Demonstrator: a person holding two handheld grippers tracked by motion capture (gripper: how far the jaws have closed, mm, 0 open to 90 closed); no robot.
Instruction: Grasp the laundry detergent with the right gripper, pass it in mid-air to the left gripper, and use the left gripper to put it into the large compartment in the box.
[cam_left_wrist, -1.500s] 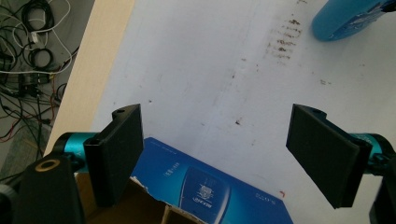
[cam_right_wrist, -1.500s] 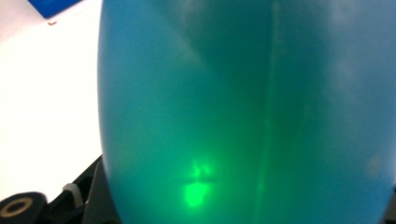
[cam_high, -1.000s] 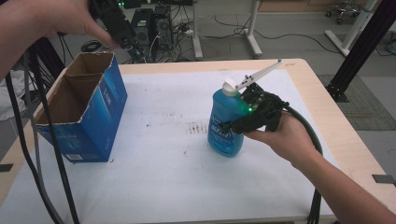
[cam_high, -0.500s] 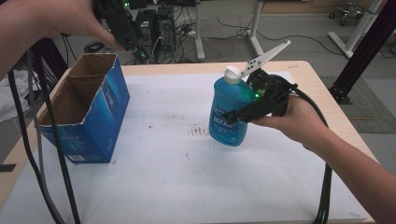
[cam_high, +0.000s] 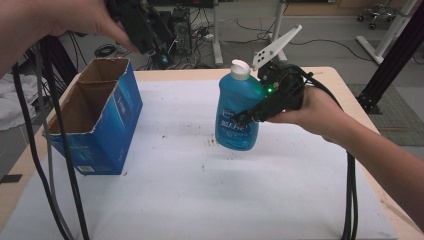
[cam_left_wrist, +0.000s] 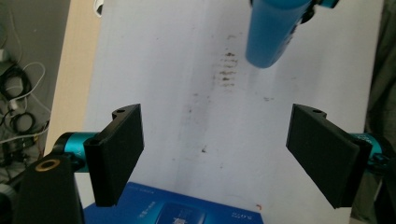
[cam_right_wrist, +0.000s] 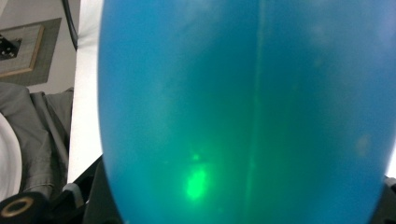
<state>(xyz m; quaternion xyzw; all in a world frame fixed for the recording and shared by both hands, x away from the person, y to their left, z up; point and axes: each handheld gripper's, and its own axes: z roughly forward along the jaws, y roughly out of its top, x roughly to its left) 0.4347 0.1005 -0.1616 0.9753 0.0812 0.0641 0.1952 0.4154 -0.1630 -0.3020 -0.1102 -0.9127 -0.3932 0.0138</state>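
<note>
Bottle (cam_high: 238, 112) is my reference here: blue, translucent, white cap on top, label facing the high camera. Right gripper (cam_high: 250, 116) has it clamped across the belly, jaws pressed on either side, person's right hand (cam_high: 312, 107) wrapped round the gripper body to the bottle's right. I read the bottle as lifted clear of the white mat (cam_high: 200, 200): a gap shows under its base in the high view, and the left gripper view has its rounded bottom (cam_left_wrist: 271, 32) hanging over the mat with nothing under it. It sits roughly upright, tipped slightly. In the right gripper view the blue body (cam_right_wrist: 243, 112) takes up nearly everything, with a green light spot glowing through the liquid.

Left gripper (cam_left_wrist: 215, 149) is wide open, nothing between the two black jaws, well apart from the bottle and looking back toward it across the mat. In the high view I see it up at the far left of the bottle, held in the left hand (cam_high: 75, 20), over the far end of the blue cardboard box (cam_high: 100, 125).

Box stands open-topped on the mat, well left of the bottle, torn white edge along its rim; I can't see anything in it. Small brown stains (cam_left_wrist: 228, 70) mark the mat just below the bottle. Black cables (cam_high: 350, 200) trail from the right gripper down past the forearm.
</note>
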